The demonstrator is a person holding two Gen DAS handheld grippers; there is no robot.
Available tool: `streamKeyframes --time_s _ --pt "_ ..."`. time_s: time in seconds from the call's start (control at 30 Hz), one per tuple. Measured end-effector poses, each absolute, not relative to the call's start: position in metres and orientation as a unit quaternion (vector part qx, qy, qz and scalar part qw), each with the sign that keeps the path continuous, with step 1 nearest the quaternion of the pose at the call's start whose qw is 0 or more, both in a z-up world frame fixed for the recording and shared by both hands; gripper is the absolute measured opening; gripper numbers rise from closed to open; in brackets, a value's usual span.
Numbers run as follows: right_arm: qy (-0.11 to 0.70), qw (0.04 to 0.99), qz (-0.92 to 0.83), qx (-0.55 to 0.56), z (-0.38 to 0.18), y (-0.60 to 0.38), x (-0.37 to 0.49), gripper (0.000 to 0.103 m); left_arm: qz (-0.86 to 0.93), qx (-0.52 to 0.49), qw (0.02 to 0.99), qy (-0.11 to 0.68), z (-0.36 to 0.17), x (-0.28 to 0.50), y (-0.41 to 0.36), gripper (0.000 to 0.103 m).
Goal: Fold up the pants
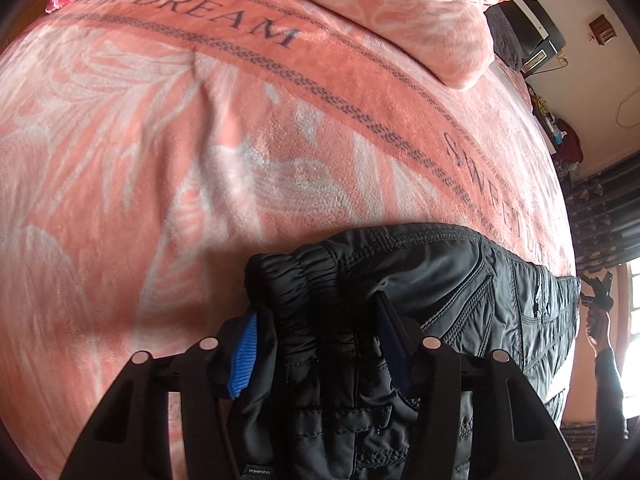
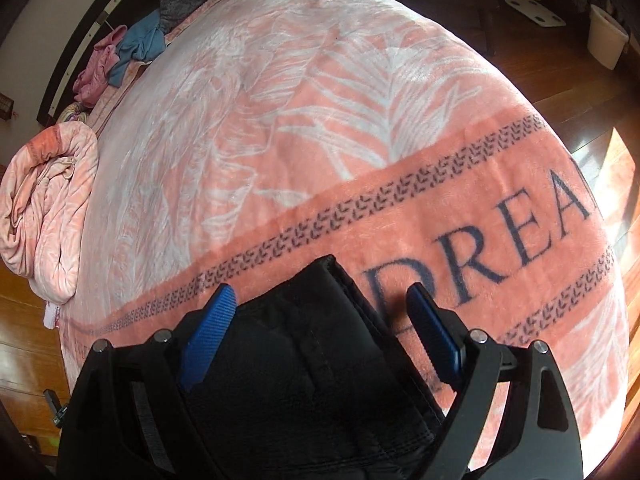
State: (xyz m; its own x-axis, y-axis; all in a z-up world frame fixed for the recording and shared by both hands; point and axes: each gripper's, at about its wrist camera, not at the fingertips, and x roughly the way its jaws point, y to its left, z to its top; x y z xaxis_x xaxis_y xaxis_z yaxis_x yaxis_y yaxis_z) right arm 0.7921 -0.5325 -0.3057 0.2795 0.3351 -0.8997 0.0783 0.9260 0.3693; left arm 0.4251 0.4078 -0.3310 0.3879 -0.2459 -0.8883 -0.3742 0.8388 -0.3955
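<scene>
Black quilted pants lie on the pink "SWEET DREAM" blanket. In the left wrist view their gathered elastic waistband is bunched between the blue pads of my left gripper. The fabric fills the gap and touches both pads. In the right wrist view a flat leg end of the pants lies under my right gripper. That gripper stands wide open, its left pad over the cloth and its right pad over bare blanket.
A rolled pink quilt sits at the bed's far corner, with pink and blue clothes beyond it. Wooden floor and a white bin lie past the bed edge. A sleeved hand shows at the left view's right edge.
</scene>
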Motion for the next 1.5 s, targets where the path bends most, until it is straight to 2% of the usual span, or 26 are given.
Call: streamKeyframes --time_s 0.03,0.1,0.13,0.17,0.33,0.37,0.43,0.73,0.93,1.2,1.5 --pt "0.599 0.776 0.094 0.174 -0.309 -0.531 0.792 0.066 0.046 -0.282 0.785 0.549 -0.331 0.424 0.408 0.051" --pt "0.6 0.775 0.107 0.167 -0.308 -0.53 0.789 0.023 0.055 -0.285 0.786 0.546 -0.33 0.421 0.407 0.041" --pt "0.596 0.778 0.114 0.164 -0.304 -0.53 0.786 0.014 0.06 -0.29 0.785 0.544 -0.329 0.42 0.407 0.038" --pt "0.588 0.783 0.118 0.163 -0.298 -0.53 0.782 0.01 0.064 -0.297 0.785 0.54 -0.328 0.419 0.406 0.033" --pt "0.557 0.807 0.114 0.159 -0.252 -0.536 0.755 0.008 0.092 -0.298 0.791 0.527 -0.309 0.414 0.402 0.018" --pt "0.552 0.812 0.108 0.155 -0.241 -0.537 0.748 0.007 0.11 -0.288 0.795 0.522 -0.301 0.411 0.403 0.006" --pt "0.54 0.82 0.107 0.157 -0.215 -0.542 0.733 0.007 0.101 -0.307 0.802 0.502 -0.284 0.402 0.407 0.006" --pt "0.494 0.848 0.104 0.161 -0.119 -0.561 0.646 0.006 0.064 -0.273 0.84 0.465 -0.21 0.379 0.371 0.006" --pt "0.446 0.874 0.099 0.164 -0.075 -0.586 0.57 0.006 0.029 -0.278 0.87 0.406 -0.165 0.334 0.353 0.006" --pt "0.414 0.892 0.083 0.159 -0.083 -0.615 0.446 0.005 0.017 -0.323 0.872 0.367 -0.161 0.243 0.353 0.006" --pt "0.418 0.892 0.043 0.169 -0.118 -0.633 0.343 0.005 0.021 -0.355 0.857 0.373 -0.184 0.177 0.356 0.007"
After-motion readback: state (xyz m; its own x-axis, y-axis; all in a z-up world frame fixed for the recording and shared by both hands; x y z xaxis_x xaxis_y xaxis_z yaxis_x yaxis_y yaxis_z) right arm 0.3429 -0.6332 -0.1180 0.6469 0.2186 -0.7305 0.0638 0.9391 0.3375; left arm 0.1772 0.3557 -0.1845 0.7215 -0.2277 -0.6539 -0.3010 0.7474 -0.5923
